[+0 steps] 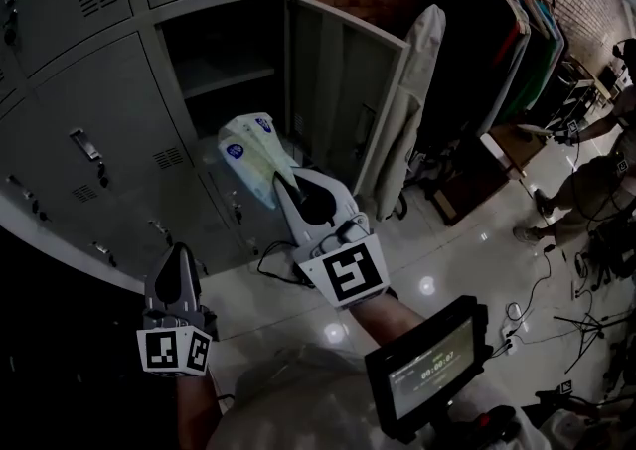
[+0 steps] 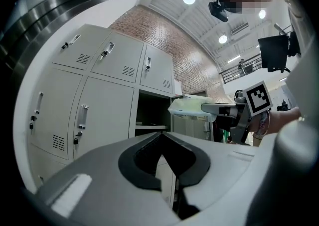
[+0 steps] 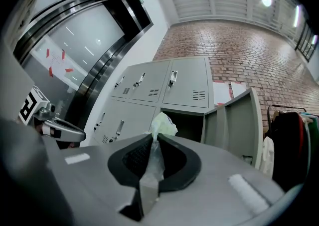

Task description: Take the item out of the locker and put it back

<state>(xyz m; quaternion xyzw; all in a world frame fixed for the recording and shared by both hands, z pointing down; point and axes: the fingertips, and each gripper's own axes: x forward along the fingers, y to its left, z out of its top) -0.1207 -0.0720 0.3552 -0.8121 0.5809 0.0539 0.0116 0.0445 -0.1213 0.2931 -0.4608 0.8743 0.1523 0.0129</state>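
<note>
A white plastic packet with blue marks (image 1: 250,153) hangs in the air just in front of the open locker compartment (image 1: 224,61), low at its mouth. My right gripper (image 1: 289,183) is shut on the packet's near end; in the right gripper view the thin plastic (image 3: 160,126) is pinched between the jaws (image 3: 152,142). The locker door (image 1: 343,90) stands swung out to the right. My left gripper (image 1: 178,261) is lower left, away from the locker, jaws together with nothing in them. The left gripper view shows the packet (image 2: 187,106) beside the dark opening (image 2: 149,113).
Closed locker doors (image 1: 94,140) fill the left. A shelf (image 1: 229,75) crosses the open compartment. A white garment (image 1: 412,100) and a clothes rack (image 1: 507,31) stand right of the door. Cables (image 1: 278,264) lie on the glossy floor. A person (image 1: 596,180) stands at far right.
</note>
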